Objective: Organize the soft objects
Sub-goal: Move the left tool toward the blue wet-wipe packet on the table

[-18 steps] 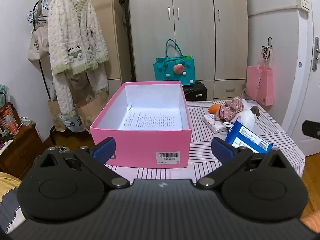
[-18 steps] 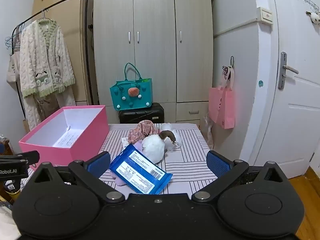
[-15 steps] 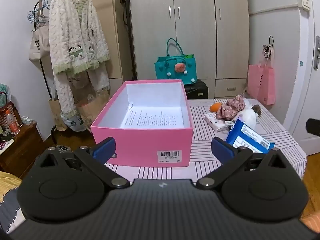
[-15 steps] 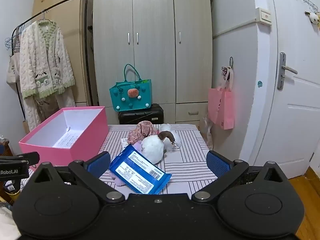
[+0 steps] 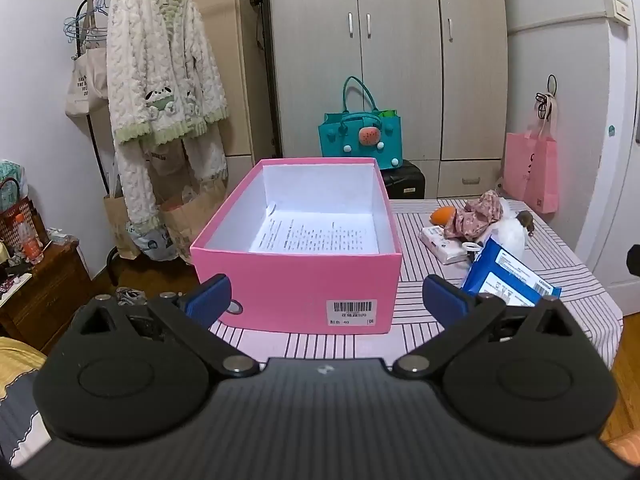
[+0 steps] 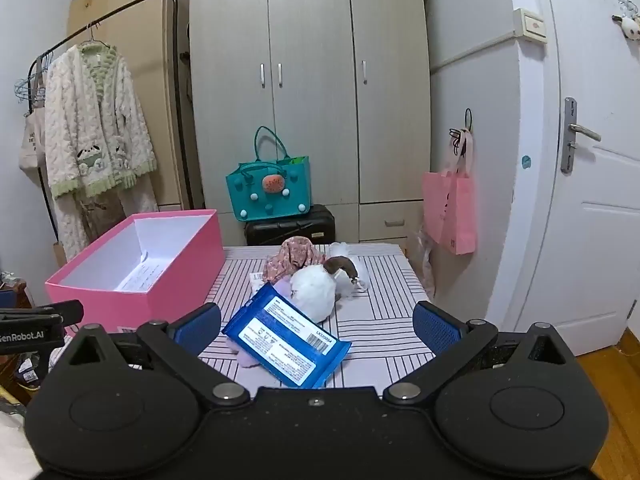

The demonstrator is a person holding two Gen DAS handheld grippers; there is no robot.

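Observation:
An open pink box (image 5: 296, 280) (image 6: 132, 284) with a printed sheet inside stands on the striped table (image 6: 384, 320). To its right lies a pile of soft things: a blue wipes pack (image 6: 286, 338) (image 5: 510, 276), a white plush (image 6: 314, 290) (image 5: 512, 234), a floral cloth (image 6: 294, 258) (image 5: 478, 214), an orange toy (image 5: 442, 215) and a white tissue pack (image 5: 442, 240). My left gripper (image 5: 326, 304) is open and empty before the box. My right gripper (image 6: 316, 326) is open and empty, just short of the blue pack.
A wardrobe (image 6: 308, 80) stands behind the table, with a teal bag (image 6: 268, 190) on a black case. A clothes rack with a fluffy robe (image 5: 160, 80) is at the left. A pink bag (image 6: 450, 208) hangs by the white door (image 6: 592, 200) at the right.
Both grippers have drifted slightly; the scene sits a little lower and to the right in the left view. Nothing was grasped or moved.

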